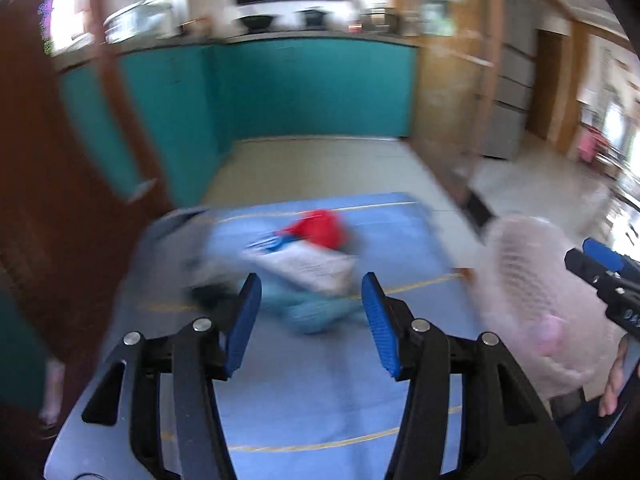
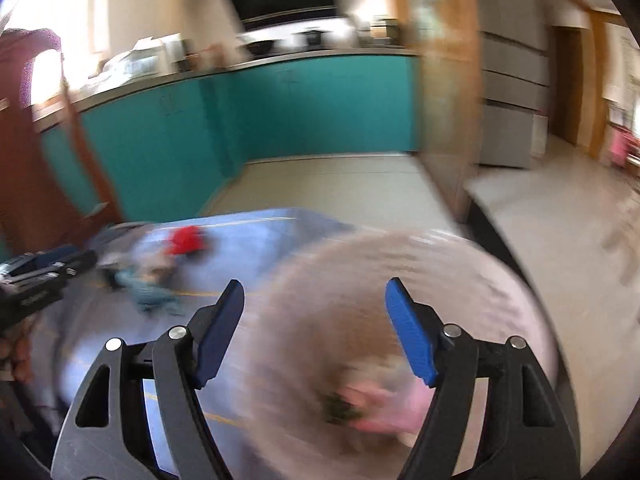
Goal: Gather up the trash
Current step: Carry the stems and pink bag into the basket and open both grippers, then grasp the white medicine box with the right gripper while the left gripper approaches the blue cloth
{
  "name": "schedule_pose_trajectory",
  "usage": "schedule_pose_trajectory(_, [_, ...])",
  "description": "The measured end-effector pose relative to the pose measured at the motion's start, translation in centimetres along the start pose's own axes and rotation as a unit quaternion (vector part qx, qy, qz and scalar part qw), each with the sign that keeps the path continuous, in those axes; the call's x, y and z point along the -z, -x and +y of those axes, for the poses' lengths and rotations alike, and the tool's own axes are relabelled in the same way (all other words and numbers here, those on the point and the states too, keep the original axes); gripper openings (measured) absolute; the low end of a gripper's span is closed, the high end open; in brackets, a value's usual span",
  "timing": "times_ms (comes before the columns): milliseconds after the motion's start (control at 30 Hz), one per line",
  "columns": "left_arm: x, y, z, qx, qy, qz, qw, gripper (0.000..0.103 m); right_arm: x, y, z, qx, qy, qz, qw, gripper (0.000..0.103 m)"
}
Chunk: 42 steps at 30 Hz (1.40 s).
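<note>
Hovering wide open, the left gripper (image 1: pixel 310 322) frames the trash pile (image 1: pixel 304 264) at frame centre, while the equally wide right gripper (image 2: pixel 314 330) overlooks the pink basket (image 2: pixel 400 320).

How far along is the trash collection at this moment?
Partly done, it seems: the pink basket already holds some scraps, blurred pink and green. Nothing is in hand; the left gripper and the right gripper are both open. Left: a pile of trash on the blue table, red, white and teal pieces, too blurred to name.
</note>
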<state>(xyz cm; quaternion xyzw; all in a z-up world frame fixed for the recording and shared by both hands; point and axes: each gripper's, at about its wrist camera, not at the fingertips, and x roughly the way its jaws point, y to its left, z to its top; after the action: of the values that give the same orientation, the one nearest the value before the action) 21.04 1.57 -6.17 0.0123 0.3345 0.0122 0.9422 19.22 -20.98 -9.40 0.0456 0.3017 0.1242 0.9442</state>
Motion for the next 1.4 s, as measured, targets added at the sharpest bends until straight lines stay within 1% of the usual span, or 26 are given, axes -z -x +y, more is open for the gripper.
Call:
schedule_pose_trajectory(33, [0.1,0.3,1.2,-0.013,0.009,-0.001,0.9999,0.053,-0.9,-1.6,1.8,-0.025,0.020,0.011,0.999,0.072])
schedule_pose_trajectory(67, [0.2,0.5,2.1,-0.019,0.015,-0.002,0.9997,0.053,-1.5,-2.6,3.2,-0.037,0.036,0.018,0.999,0.072])
schedule_pose_trajectory(100, [0.4,0.8,3.0,-0.027,0.021,-0.004,0.9994,0.053,-2.2,-4.9,5.6,-0.055,0.064,0.031,0.996,0.072])
schedule_pose_trajectory(167, [0.6,1.3,4.0,-0.033,0.023,-0.008,0.9991,0.053,-2.9,-8.1,8.8,-0.088,0.094,0.049,0.990,0.072])
schedule_pose_trajectory(267, [0.8,2.0,5.4,-0.031,0.029,-0.007,0.9991,0.056,-3.4,-12.3,12.2,-0.102,0.125,0.066,0.985,0.072])
schedule_pose_trajectory(300, [1.0,2.0,5.8,-0.025,0.034,-0.005,0.9991,0.056,-3.2,-13.1,12.5,-0.109,0.126,0.070,0.983,0.072])
schedule_pose_trajectory(333, [1.2,2.1,6.3,-0.015,0.038,-0.002,0.9992,0.056,-3.4,-14.9,13.0,-0.120,0.123,0.082,0.982,0.072])
schedule_pose_trajectory(367, [1.4,2.1,6.6,-0.011,0.039,-0.002,0.9992,0.056,-3.3,-16.2,13.3,-0.119,0.120,0.095,0.981,0.072])
schedule_pose_trajectory(467, [1.9,1.7,7.2,-0.014,0.041,0.002,0.9990,0.056,-2.6,-18.2,14.0,-0.122,0.122,0.121,0.978,0.072])
schedule_pose_trajectory(533, [2.4,1.5,7.5,-0.016,0.045,0.008,0.9988,0.057,-2.1,-18.7,14.7,-0.124,0.130,0.132,0.975,0.067])
schedule_pose_trajectory(567, [2.5,1.4,7.5,-0.016,0.047,0.010,0.9987,0.057,-1.7,-18.9,15.1,-0.121,0.139,0.136,0.973,0.059])
schedule_pose_trajectory(600, [2.6,1.3,7.6,-0.013,0.049,0.014,0.9986,0.057,-1.6,-18.9,15.2,-0.117,0.144,0.137,0.973,0.053])
schedule_pose_trajectory(767, [3.0,0.4,7.2,-0.006,0.052,0.023,0.9984,0.057,-1.4,-17.3,14.7,-0.128,0.140,0.134,0.973,0.046])
schedule_pose_trajectory(867, [3.0,0.1,7.1,-0.008,0.053,0.025,0.9982,0.057,-1.3,-15.2,14.0,-0.133,0.138,0.124,0.974,0.046])
schedule_pose_trajectory(1033, [3.1,0.1,6.9,-0.010,0.057,0.026,0.9980,0.057,-1.1,-9.9,12.4,-0.148,0.132,0.089,0.976,0.046])
schedule_pose_trajectory(1167, [3.3,0.1,6.7,-0.017,0.060,0.026,0.9977,0.057,-0.6,-6.0,10.5,-0.170,0.109,0.064,0.977,0.046])
schedule_pose_trajectory(1233, [3.3,0.1,6.6,-0.018,0.060,0.026,0.9977,0.057,0.1,-5.1,9.9,-0.165,0.103,0.060,0.979,0.046])
schedule_pose_trajectory(1400, [3.5,0.2,5.8,-0.018,0.053,0.026,0.9981,0.057,1.7,-4.1,8.8,-0.155,0.083,0.069,0.982,0.046])
